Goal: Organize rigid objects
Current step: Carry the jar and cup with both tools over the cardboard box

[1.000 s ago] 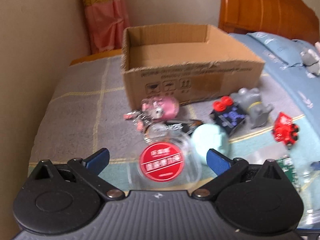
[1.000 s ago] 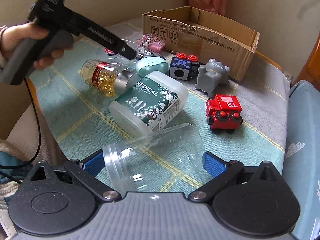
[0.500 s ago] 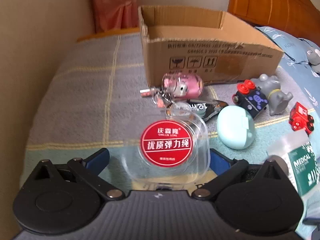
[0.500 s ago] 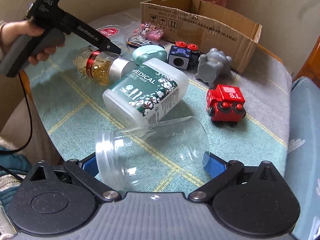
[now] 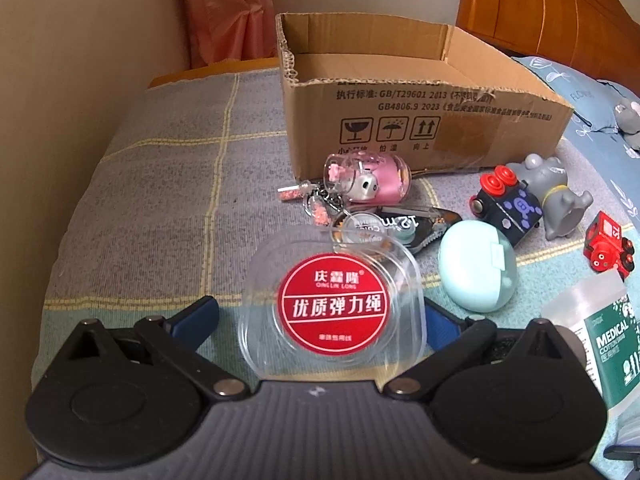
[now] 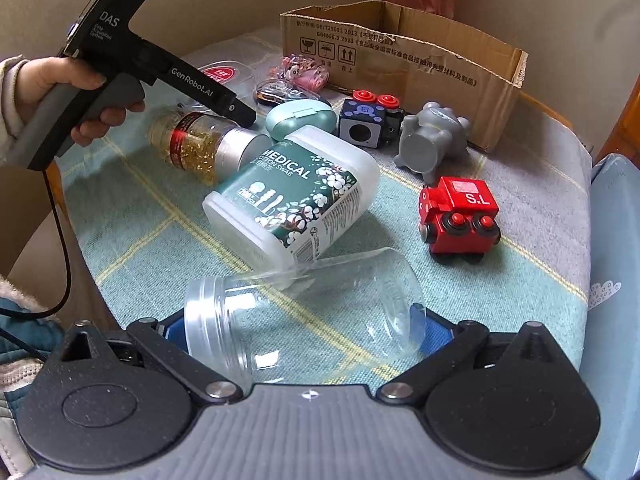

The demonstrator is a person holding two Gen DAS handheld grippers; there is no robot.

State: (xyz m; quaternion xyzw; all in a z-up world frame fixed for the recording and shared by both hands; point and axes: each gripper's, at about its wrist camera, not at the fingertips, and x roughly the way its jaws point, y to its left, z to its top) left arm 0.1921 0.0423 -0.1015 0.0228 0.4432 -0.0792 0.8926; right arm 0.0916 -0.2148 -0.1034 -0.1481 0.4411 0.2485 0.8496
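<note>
The left gripper [image 5: 320, 312] bracketed the clear case [image 5: 332, 308] — jaws apart, left finger clear of it. The right gripper [image 6: 304, 328] bracketed the clear jar [image 6: 304, 312]; clamping could not be determined. The cardboard box [image 5: 420, 120] stood at 12 o'clock.

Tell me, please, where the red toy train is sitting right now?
In the right wrist view the red toy train stands on the checked cloth at right, nearer the camera than the grey elephant figure and right of the cotton swab container.
</note>
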